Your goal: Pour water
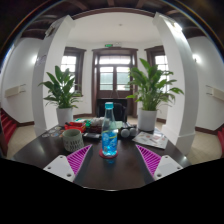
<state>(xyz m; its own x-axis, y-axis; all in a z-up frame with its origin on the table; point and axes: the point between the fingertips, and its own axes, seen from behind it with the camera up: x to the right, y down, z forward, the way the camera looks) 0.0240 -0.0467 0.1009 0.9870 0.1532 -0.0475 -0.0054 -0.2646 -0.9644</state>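
A clear plastic water bottle [109,129] with blue-tinted contents stands upright on a dark round table [112,170], just ahead of my fingers and midway between them. My gripper [111,162] is open: the two purple pads [76,160] sit far apart on either side with bare table between them, touching nothing. A pink ribbed cup [72,139] stands to the left of the bottle, near my left finger.
Behind the bottle lie a red tray [92,130] and small dark items. White papers [151,139] lie on the table's right side. Two large potted plants [62,92] flank a door at the back. White columns stand on both sides.
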